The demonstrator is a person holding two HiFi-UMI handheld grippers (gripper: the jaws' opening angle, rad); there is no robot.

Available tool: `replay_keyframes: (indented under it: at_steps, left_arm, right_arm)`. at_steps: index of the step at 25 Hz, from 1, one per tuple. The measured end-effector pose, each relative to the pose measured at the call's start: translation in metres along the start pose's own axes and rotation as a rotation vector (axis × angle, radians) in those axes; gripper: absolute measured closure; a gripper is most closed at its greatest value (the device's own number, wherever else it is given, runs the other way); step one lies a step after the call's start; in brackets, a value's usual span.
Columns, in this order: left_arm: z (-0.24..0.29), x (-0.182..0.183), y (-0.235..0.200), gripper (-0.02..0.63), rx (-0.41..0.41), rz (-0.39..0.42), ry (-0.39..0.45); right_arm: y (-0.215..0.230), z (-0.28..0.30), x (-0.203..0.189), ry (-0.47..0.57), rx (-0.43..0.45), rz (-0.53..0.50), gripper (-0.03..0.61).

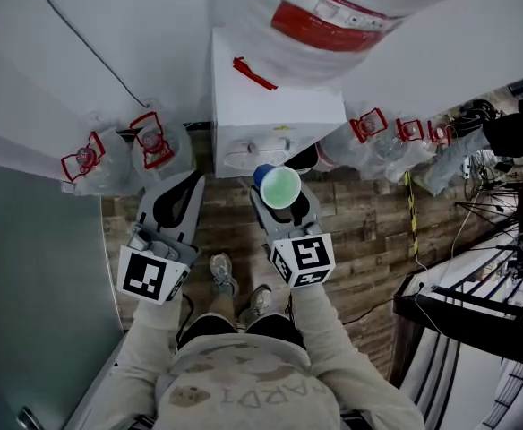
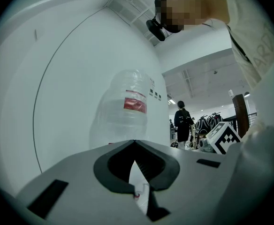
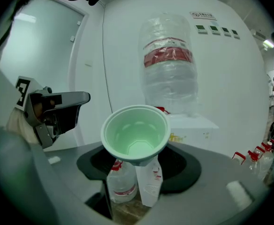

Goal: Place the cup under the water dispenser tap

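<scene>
Head view: the right gripper (image 1: 281,210) grasps the green cup (image 1: 279,186), just in front of the water dispenser (image 1: 275,106); the left gripper (image 1: 177,201) is clenched and empty; carrying step, I judge; next, ease the cup farther in, under the tap, which is not clearly seen.

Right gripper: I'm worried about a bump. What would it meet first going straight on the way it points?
Probably the white front of the water dispenser, with the green cup held in the right gripper touching it first; how far off it stands is unclear.
</scene>
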State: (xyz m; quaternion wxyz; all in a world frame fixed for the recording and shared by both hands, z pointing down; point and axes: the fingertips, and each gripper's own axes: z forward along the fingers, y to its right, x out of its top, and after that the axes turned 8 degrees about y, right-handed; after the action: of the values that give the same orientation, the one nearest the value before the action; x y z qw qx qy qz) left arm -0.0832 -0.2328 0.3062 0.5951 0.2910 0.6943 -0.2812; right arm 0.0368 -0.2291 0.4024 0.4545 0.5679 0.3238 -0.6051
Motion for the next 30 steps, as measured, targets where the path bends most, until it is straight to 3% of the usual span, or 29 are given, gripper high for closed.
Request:
replay_keyframes:
  at_steps: [11,30]
  left_arm:
    - [-0.006,-0.051,-0.004,0.607,0.035,-0.069,-0.044]
    - [-0.020,-0.146,-0.003,0.607,0.019,-0.086,-0.095]
  right_arm:
    - [0.010,0.024,-0.071,-0.036,0.002,0.028,0.298]
    - [0.037,0.076,-0.215,-0.146,0.000,0.023,0.299]
